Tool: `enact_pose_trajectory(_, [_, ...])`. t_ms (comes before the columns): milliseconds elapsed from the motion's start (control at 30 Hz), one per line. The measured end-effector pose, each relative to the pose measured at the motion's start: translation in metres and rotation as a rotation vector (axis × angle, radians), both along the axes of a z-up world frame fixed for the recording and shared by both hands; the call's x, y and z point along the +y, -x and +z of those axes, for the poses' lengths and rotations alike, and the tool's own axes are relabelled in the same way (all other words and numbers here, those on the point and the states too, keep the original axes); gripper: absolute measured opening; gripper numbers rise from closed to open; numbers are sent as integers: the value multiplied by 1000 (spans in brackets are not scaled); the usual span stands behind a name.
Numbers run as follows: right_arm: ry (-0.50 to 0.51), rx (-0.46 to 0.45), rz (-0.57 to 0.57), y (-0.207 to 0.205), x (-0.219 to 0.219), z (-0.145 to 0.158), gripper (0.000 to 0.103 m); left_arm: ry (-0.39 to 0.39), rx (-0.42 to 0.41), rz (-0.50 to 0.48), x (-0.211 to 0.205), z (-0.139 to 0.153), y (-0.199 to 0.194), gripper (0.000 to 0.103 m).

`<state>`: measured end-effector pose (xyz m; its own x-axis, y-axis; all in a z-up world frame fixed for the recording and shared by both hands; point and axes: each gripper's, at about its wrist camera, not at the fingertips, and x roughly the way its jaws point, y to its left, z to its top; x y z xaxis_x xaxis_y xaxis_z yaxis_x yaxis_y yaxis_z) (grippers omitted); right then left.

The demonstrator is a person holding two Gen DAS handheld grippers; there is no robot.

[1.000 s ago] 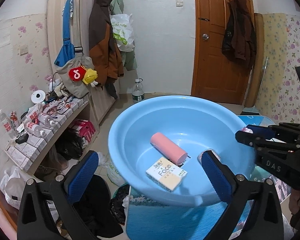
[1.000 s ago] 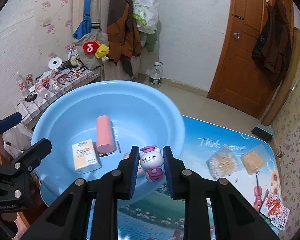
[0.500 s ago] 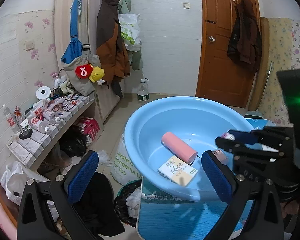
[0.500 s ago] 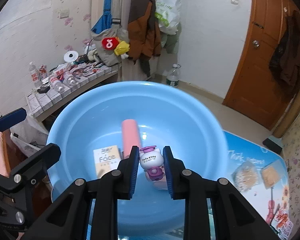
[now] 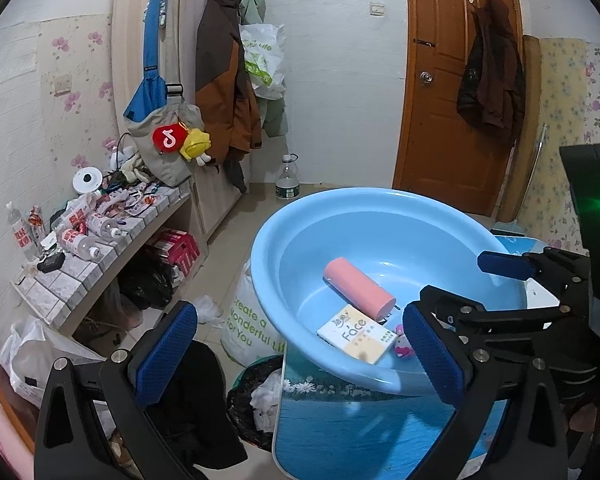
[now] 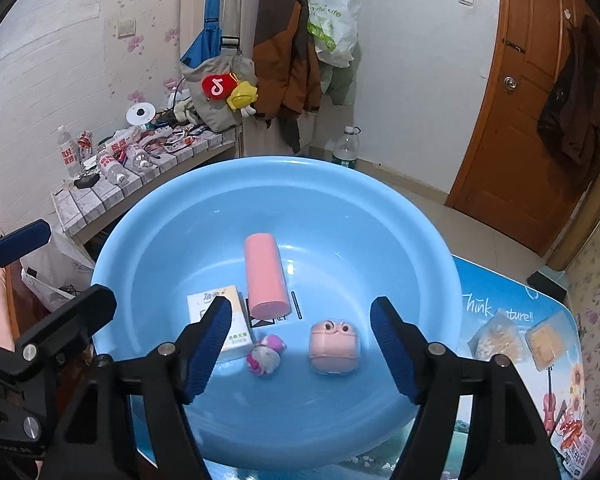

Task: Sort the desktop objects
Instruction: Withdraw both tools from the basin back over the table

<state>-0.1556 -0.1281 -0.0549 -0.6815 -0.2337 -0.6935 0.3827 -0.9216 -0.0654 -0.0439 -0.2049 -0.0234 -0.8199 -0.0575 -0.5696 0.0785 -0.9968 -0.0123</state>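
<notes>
Right wrist view: the right tool (image 6: 300, 344) hangs over the blue basin (image 6: 148, 240), its jaws opening and empty. Below and between its tips, slightly left of centre, lies the small pink-and-white figurine (image 6: 265, 356), released on the basin floor.

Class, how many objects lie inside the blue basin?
4: pink roll at the middle, tissue pack to its left, Hello Kitty toy in front, pink frog case to the toy's right. None seems hidden.

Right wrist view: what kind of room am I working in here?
Most likely a lived-in room of a home, not a lab. Coats hang on the wall, a tiled shelf is cluttered with bottles, and a wooden door leads out. The basin sits on a small table.
</notes>
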Motion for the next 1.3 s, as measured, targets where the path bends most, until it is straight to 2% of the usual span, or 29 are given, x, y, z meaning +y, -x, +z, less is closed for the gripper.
enact_pose_trajectory(700, [17,18,-63,-16,32,15,74,12,7,1,7,8,-5,103])
enact_pose_trajectory(1167, [72,21,-146,-37,83,31,75,24,29,-6,46,25,-12,103])
enact_pose_trajectory(1200, [71,26,-152,-39,87,33,76,18,31,-10,50,27,-13,103])
enact_pose_trajectory(1267, [70,48,-167,-47,97,38,89,21,36,-20,59,29,-15,103])
enact_pose_trajectory(1300, [71,60,-174,-50,101,40,91,24,37,-25,62,30,-15,103])
